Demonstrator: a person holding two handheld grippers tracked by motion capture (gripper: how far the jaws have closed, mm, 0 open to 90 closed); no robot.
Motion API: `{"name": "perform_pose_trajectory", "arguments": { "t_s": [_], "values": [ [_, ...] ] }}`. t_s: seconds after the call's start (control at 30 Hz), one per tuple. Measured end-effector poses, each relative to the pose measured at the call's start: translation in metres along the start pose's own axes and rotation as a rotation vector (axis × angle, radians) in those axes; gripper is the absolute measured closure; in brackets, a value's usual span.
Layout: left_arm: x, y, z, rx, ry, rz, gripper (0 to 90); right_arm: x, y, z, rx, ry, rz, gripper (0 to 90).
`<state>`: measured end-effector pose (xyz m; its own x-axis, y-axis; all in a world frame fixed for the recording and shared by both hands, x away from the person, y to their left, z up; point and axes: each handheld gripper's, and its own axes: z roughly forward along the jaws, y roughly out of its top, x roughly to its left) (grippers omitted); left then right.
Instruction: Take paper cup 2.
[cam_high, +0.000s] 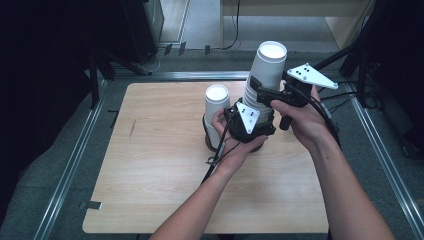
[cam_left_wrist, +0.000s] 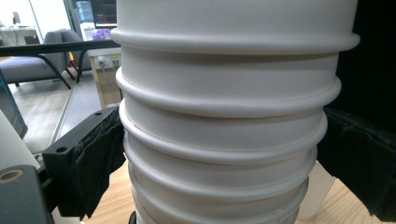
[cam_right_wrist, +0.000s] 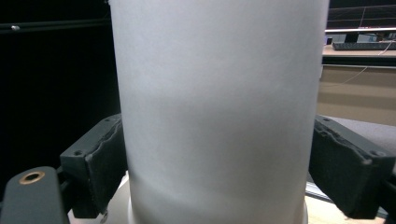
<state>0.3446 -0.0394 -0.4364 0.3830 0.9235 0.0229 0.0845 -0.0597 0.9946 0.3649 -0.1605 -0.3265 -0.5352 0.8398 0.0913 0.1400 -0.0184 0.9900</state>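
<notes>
**Top cup in the jaws, stack braced below: watch for a double pull**

You have the tall stack of white paper cups (cam_high: 260, 95), upturned, standing toward the far edge of the table (cam_high: 165, 200), right of its middle. A shorter stack of cups (cam_high: 216, 115) stands just beside it on the left.

Your left gripper (cam_high: 248, 120) sits low on the tall stack; in the left gripper view its jaws flank the nested rims, the left pad touching the paper and the right one close against it, so it reads as a holding grip on the stack. Your right gripper (cam_high: 270, 92) is higher, around the top cup (cam_right_wrist: 219, 112). In the right gripper view the left pad meets the wall and the right pad stands just at it, a light hold at most.

Risks from here, as I judge them:
- Squeeze harder up top and the thin wall will likely buckle, wedging that cup tighter on the one beneath.
- Lift with the lower grip slack and two or more cups may come away together.
- Pull off-axis and the stack could tip into its shorter neighbour.
</notes>
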Motion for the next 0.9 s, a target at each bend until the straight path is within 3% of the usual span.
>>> {"name": "perform_pose_trajectory", "arguments": {
  "t_s": [0.4,0.9],
  "values": [
    [0.000,0.000,0.000,0.005,-0.002,0.005,3.9,0.002,0.002,0.001,-0.016,-0.011,-0.005,13.7],
    [0.002,0.001,-0.002,0.019,-0.013,0.008,4.5,0.008,0.019,-0.001,-0.092,-0.046,0.002,14.6]
  ]
}}
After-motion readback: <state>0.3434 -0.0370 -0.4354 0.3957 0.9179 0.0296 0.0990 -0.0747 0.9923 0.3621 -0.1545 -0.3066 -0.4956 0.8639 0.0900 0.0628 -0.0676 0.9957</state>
